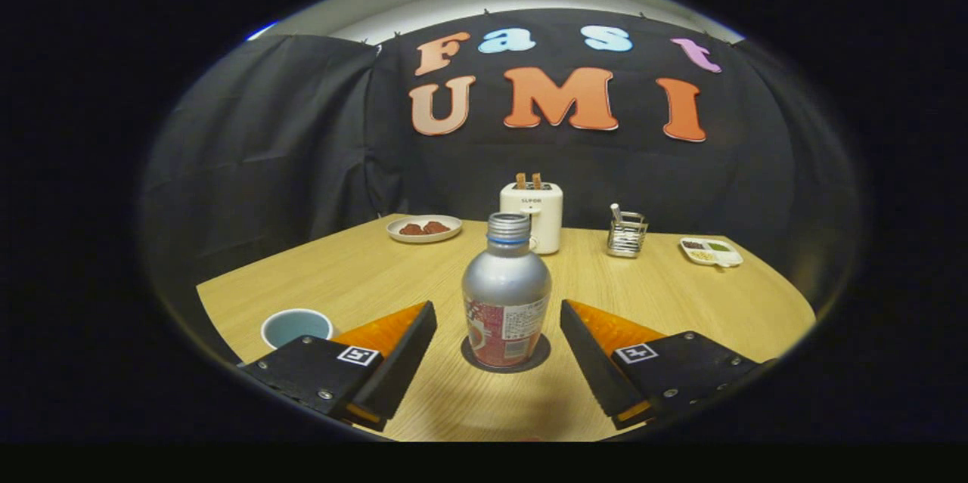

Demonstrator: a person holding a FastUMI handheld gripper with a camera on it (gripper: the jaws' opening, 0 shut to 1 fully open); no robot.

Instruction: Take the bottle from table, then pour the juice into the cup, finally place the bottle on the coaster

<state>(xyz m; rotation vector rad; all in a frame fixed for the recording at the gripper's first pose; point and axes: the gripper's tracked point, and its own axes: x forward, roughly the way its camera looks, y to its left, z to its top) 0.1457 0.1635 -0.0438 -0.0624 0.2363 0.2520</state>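
The bottle (506,292) is standing upright on the dark round coaster (473,359), between the two fingers of the gripper (498,332). The fingers are standing wide apart, each with a clear gap to the bottle's sides, so nothing is being held. The cup (296,326) is sitting on the table (681,301) just beyond the left finger, close to the table's near edge.

Judging from this layout, the bottle is already resting where the task wants it, so the main danger is a careless pull-back. If the gripper is drawn away at an angle, one finger is likely to clip the bottle's shoulder; the bottle is tall and narrow-based, and it looks ready to tip off the coaster. Whether it is capped is hard to tell, so a fall may also be spilling juice across the wood.

The left finger is also passing close to the cup. A sideways swing toward it could nudge the cup toward the edge.

Further back, the toaster (534,215), the plate (424,228), the wire rack (626,235) and the small tray (711,251) are standing well apart from the gripper and are looking safe.
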